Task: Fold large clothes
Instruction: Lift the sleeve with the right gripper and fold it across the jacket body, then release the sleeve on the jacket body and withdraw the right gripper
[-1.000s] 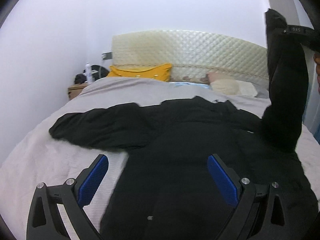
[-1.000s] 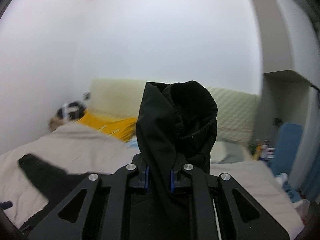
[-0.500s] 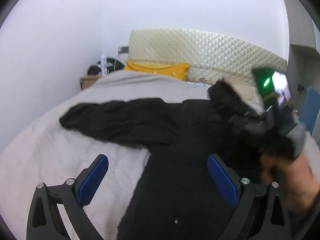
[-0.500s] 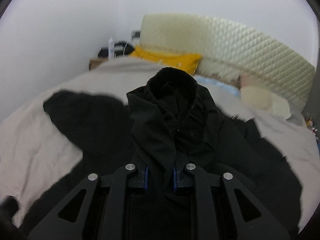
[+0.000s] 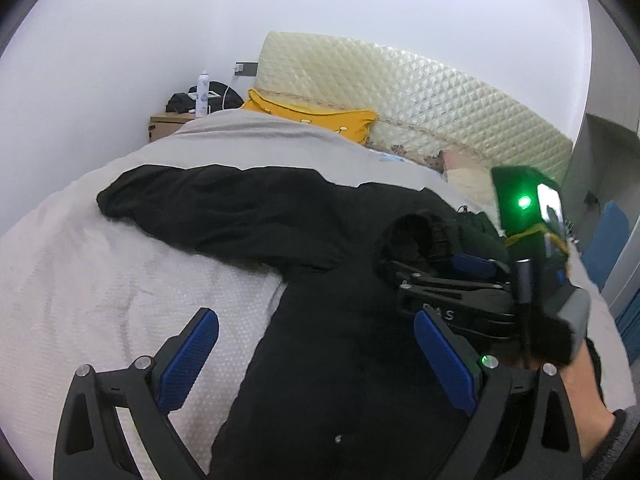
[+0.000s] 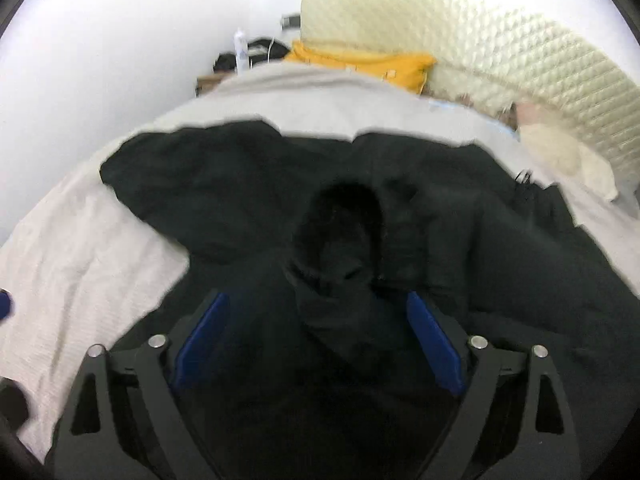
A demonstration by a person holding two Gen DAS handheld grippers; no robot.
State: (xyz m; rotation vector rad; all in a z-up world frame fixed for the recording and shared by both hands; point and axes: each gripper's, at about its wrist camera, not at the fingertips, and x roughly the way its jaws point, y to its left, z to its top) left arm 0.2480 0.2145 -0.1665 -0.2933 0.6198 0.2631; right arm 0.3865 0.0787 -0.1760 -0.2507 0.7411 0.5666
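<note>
A large black jacket (image 5: 320,320) lies spread on the bed, its left sleeve (image 5: 208,208) stretched out to the left. Its right sleeve (image 6: 340,248) is folded across the body, cuff opening facing the camera. My right gripper (image 6: 320,340) is open, jaws wide on either side of that sleeve; it also shows in the left wrist view (image 5: 460,280). My left gripper (image 5: 316,360) is open and empty above the jacket's lower body.
The bed has a pale cover (image 5: 100,300), a yellow pillow (image 5: 316,120) and a cream quilted headboard (image 5: 420,96). A bedside table (image 5: 168,124) with a bottle stands at the back left. A blue object (image 5: 604,240) stands at the right.
My right gripper carried the sleeve down and left across the jacket's body, then opened and let it go. My left gripper stayed open in place.
</note>
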